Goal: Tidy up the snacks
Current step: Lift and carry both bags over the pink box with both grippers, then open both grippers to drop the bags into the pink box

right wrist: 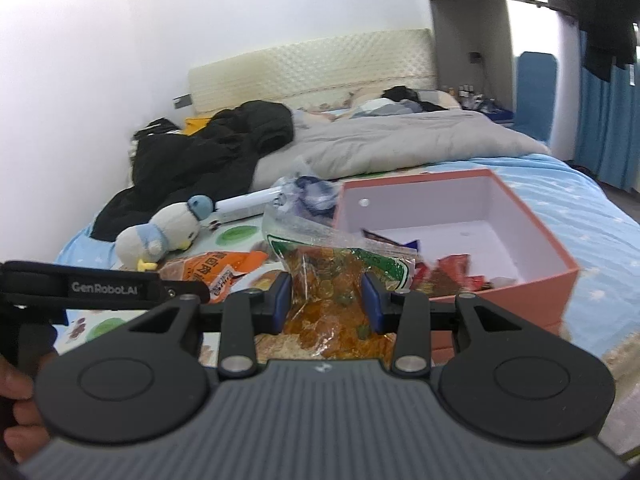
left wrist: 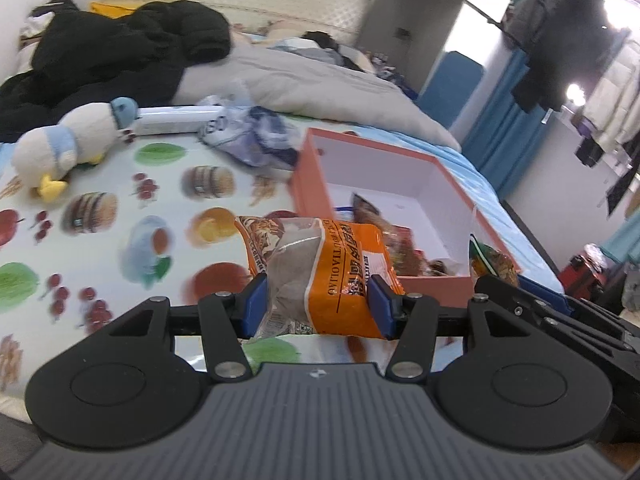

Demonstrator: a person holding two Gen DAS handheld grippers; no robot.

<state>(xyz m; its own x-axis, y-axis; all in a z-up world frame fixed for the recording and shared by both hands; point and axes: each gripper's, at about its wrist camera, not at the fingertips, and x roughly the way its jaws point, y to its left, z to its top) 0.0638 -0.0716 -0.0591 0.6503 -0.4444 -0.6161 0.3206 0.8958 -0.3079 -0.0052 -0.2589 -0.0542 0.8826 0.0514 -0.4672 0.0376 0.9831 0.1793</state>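
My left gripper (left wrist: pixel 316 304) is shut on an orange snack bag (left wrist: pixel 320 272) and holds it above the fruit-print sheet, just left of the orange box (left wrist: pixel 308 184). My right gripper (right wrist: pixel 325 300) is shut on a clear green-edged bag of golden snacks (right wrist: pixel 332 280), at the near left corner of the same orange box (right wrist: pixel 520 288). The box has a white inside and holds several snack packets (right wrist: pixel 448 272). The orange bag also shows in the right wrist view (right wrist: pixel 212 268), next to the left gripper's body (right wrist: pixel 100 284).
A plush duck (left wrist: pixel 64 148) lies on the sheet at left, with a white tube (left wrist: pixel 176 120) and a crumpled blue-white plastic bag (left wrist: pixel 256 132) behind. Black clothes (left wrist: pixel 120 52) and a grey quilt (left wrist: pixel 320 88) cover the bed's far half. The bed edge runs at right.
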